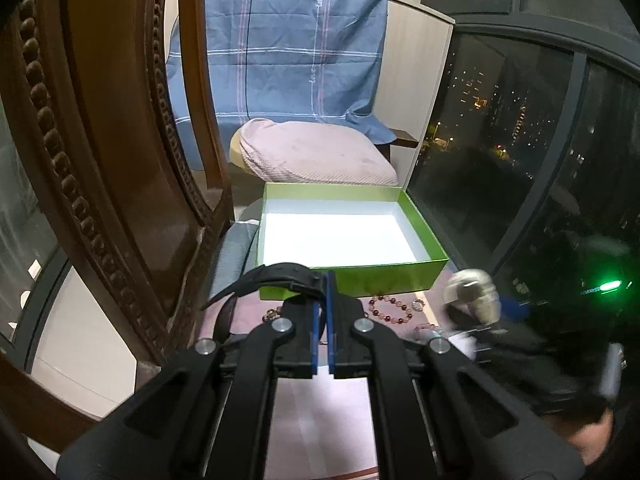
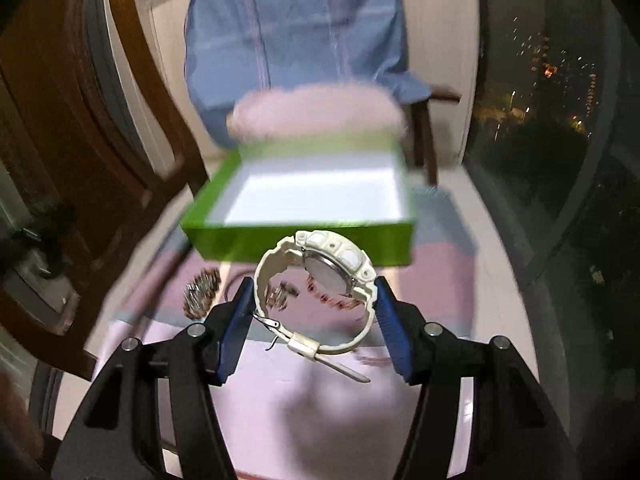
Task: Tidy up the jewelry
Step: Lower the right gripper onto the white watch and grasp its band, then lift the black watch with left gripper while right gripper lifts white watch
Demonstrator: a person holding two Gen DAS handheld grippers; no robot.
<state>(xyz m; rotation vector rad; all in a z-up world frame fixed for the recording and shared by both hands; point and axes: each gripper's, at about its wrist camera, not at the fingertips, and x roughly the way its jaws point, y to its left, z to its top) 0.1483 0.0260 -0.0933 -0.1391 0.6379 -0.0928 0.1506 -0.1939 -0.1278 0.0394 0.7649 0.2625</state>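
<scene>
My left gripper (image 1: 323, 280) is shut on the strap of a black watch (image 1: 276, 276), held just in front of the green box (image 1: 352, 276). The box is open and white inside; it also shows in the right wrist view (image 2: 304, 240). My right gripper (image 2: 314, 292) holds a white watch (image 2: 320, 276) between its blue pads (image 2: 240, 312), lifted above the pink cloth (image 2: 280, 400). In the left wrist view the white watch (image 1: 474, 292) shows blurred at the right. Bead bracelets (image 1: 390, 309) lie on the cloth before the box.
A carved wooden frame (image 1: 100, 160) stands at the left. A pink pillow (image 1: 316, 152) and blue plaid cloth (image 1: 280, 52) sit behind the box. A dark window (image 1: 520, 140) runs along the right. More bracelets (image 2: 202, 292) lie left on the cloth.
</scene>
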